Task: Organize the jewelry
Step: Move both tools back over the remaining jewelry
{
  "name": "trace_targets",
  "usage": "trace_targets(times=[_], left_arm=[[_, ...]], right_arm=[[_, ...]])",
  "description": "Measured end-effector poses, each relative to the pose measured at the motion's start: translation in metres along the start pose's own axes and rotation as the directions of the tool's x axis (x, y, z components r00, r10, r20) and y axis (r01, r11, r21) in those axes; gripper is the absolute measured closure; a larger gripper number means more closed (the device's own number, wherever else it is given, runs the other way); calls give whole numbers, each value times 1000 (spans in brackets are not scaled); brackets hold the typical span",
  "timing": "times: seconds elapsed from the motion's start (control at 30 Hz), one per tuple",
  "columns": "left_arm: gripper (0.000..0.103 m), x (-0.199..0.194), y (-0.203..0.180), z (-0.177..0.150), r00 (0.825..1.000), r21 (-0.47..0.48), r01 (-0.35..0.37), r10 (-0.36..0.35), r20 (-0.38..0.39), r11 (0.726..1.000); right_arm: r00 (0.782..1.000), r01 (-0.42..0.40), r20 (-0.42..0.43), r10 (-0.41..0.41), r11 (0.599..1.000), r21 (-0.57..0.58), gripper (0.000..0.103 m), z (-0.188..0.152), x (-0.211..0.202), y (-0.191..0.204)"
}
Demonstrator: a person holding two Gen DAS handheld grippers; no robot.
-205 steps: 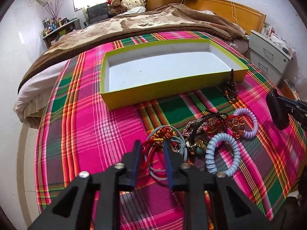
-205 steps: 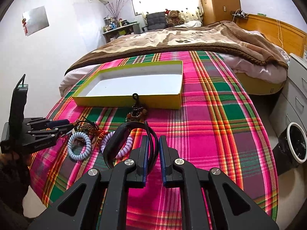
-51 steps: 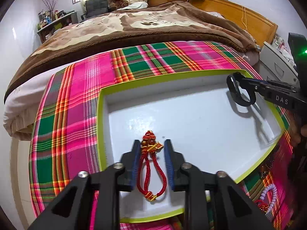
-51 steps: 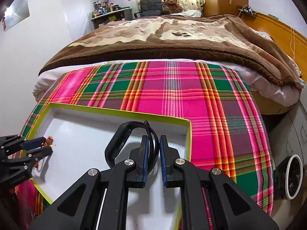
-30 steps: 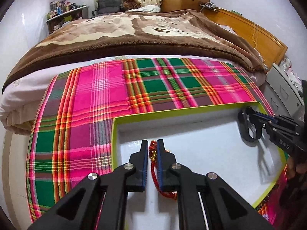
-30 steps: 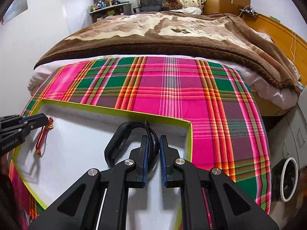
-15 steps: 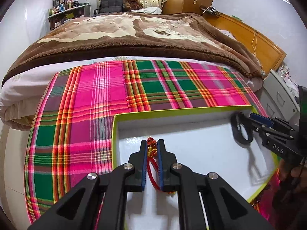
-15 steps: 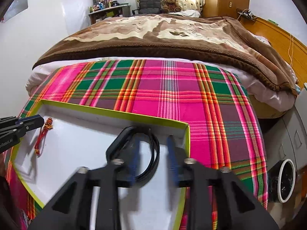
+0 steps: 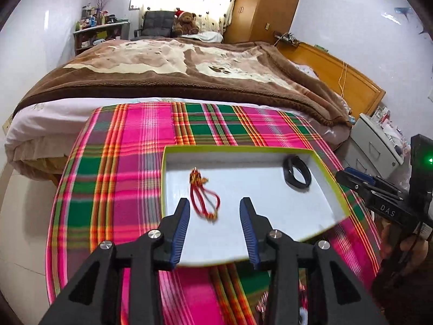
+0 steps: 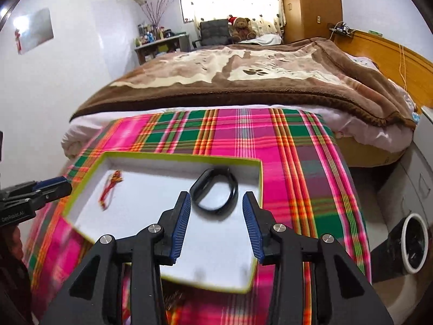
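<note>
Your left claw (image 9: 213, 211) hangs spread wide and empty above the near part of the shallow white tray with the lime-green rim (image 9: 238, 148), the red knotted cord charm (image 9: 201, 195) lying on the tray floor between its fingers. Your right claw (image 10: 216, 208) is likewise parted and empty, over the black looped band (image 10: 215, 193) near the tray's far right corner. Motion blur smears the tray's near edge. The pink-and-green plaid cloth (image 10: 297, 168) is open beyond the rim.
</note>
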State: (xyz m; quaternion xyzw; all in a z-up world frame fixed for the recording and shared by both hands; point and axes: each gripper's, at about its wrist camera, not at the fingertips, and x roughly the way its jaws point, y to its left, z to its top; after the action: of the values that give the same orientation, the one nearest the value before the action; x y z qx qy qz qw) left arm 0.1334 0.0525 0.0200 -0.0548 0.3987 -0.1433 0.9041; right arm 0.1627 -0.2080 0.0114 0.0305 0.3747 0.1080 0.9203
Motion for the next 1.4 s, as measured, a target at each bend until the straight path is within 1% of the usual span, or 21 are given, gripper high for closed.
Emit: trace_targets(times=[0.17, 0.3, 0.47, 0.57, 0.63, 0.73, 0.83, 0.93, 1.03, 1.13, 1.17, 1.27, 1.3, 1.4], left_arm=[[61, -22, 0, -27, 1000, -17, 9, -8, 12, 1000], [61, -35, 2, -49, 1000, -40, 9, -9, 13, 999], [61, -44, -1, -73, 1000, -39, -3, 4, 10, 999], [61, -48, 3, -84, 1000, -67, 19, -18, 9, 998], [60, -49, 4, -91, 1000, -80, 18, -17, 5, 997], [60, -50, 7, -101, 1000, -98, 22, -23, -7, 995], [59, -50, 9, -109, 1000, -110, 20, -23, -21, 994], [59, -50, 10, -117, 999, -114, 19, -23, -31, 993], [59, -46, 8, -121, 999, -109, 18, -23, -45, 994], [59, -44, 7, -124, 998, -104, 14, -20, -58, 994], [59, -43, 7, -125, 998, -104, 15, -21, -60, 994], [59, -42, 3, -125, 998, -81, 4, -10, -64, 997], [59, -41, 3, -125, 997, -76, 5, -10, -70, 997], [59, -37, -1, -124, 996, -62, 2, -8, -84, 998]], right_arm=[[999, -44, 1, 44, 999, 0, 62, -26, -23, 5], [996, -85, -34, 85, 996, -9, 62, -53, -32, 12], [992, -98, -87, 94, 994, -40, 62, -79, -32, 17], [988, -114, -112, 108, 993, -43, 62, -90, -31, 19], [984, -123, -133, 115, 991, -52, 62, -95, -28, 22], [982, -115, -162, 101, 990, -78, 62, -103, -25, 27], [978, -135, -171, 118, 987, -92, 62, -106, -24, 32], [980, -114, -177, 95, 988, -103, 62, -108, -22, 33], [978, -115, -189, 94, 988, -104, 62, -110, -19, 34], [979, -109, -186, 82, 984, -139, 62, -113, -20, 40], [979, -109, -186, 81, 983, -145, 63, -114, -20, 41], [983, -82, -178, 51, 982, -173, 82, -117, -21, 45], [983, -76, -176, 44, 981, -181, 86, -117, -22, 46], [984, -69, -176, 36, 980, -189, 91, -118, -23, 45]])
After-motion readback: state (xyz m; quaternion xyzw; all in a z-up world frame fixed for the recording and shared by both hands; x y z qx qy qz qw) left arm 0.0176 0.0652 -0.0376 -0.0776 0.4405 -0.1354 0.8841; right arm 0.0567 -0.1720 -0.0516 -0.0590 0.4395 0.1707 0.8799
